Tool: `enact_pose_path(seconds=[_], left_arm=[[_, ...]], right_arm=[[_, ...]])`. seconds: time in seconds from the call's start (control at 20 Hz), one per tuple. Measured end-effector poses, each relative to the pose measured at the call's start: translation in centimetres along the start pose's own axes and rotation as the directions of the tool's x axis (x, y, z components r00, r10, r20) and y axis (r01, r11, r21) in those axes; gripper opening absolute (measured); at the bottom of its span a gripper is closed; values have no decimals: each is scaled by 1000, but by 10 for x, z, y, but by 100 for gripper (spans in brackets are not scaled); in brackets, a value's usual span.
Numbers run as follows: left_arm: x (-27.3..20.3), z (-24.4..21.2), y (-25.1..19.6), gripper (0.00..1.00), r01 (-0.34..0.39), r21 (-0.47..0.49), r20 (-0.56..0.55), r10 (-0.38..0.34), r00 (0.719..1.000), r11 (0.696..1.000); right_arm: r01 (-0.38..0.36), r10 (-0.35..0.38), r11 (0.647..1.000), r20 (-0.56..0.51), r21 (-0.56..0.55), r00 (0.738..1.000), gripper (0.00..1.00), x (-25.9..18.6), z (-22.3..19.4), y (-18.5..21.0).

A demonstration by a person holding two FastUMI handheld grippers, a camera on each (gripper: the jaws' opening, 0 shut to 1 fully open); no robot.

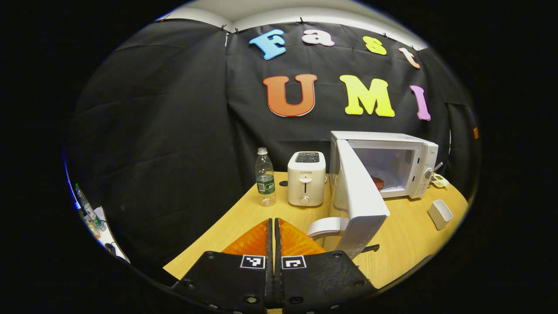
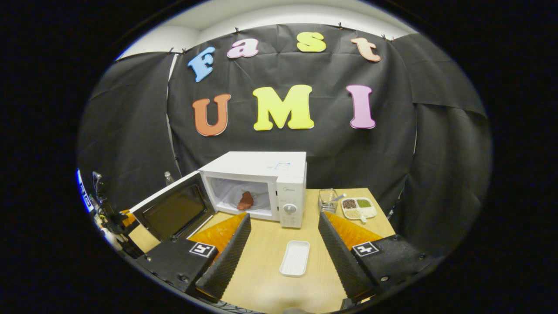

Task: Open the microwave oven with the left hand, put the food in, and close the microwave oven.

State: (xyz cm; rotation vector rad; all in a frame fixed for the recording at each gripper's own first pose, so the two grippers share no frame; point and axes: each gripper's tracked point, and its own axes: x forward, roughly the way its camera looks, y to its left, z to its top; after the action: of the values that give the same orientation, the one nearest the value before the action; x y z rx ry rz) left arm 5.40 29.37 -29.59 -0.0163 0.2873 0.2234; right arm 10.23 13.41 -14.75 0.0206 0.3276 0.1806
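With the food (image 2: 245,201) already sitting inside the microwave (image 2: 261,185), I'm holding my left tongs (image 1: 273,244) pressed together near its open door (image 1: 359,196), ready to push, right tongs (image 2: 283,244) spread wide, empty.

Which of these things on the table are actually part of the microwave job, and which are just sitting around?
Part of the job: microwave, its open door, food inside, left gripper, right gripper.

Lying about: toaster, bottle, white tray, divided dish, wire basket.
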Motion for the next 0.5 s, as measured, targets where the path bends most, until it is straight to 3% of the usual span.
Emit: enact_pose_path(seconds=[0.1, 0.15, 0.2, 0.4, 0.45, 0.5], left_arm=[[3, -1, -5, 0, 0, 8, -1, 0, 1000, 1000], [3, -2, -11, 0, 14, -3, 4, -14, 1000, 1000], [3, -4, -17, 0, 25, -4, -1, -25, 1000, 1000], [3, -8, -54, 0, 95, -6, -10, -95, 995, 995], [5, -8, -68, 0, 124, -14, -15, -124, 992, 992], [1, -8, -84, 0, 142, -17, -11, -142, 990, 990]], right_arm=[[4, -4, 1000, -13, 14, 1000, 92, -1, -2, -1], [8, -7, 1000, -6, 7, 1000, 99, -4, -1, -2], [12, -12, 1000, 4, -9, 1000, 92, -4, 2, -3], [22, -22, 999, 3, -37, 1000, 92, -6, 2, -6], [28, -28, 999, 6, -37, 1000, 99, -6, 3, -7], [31, -30, 999, 7, -37, 1000, 99, -6, 5, -7]])
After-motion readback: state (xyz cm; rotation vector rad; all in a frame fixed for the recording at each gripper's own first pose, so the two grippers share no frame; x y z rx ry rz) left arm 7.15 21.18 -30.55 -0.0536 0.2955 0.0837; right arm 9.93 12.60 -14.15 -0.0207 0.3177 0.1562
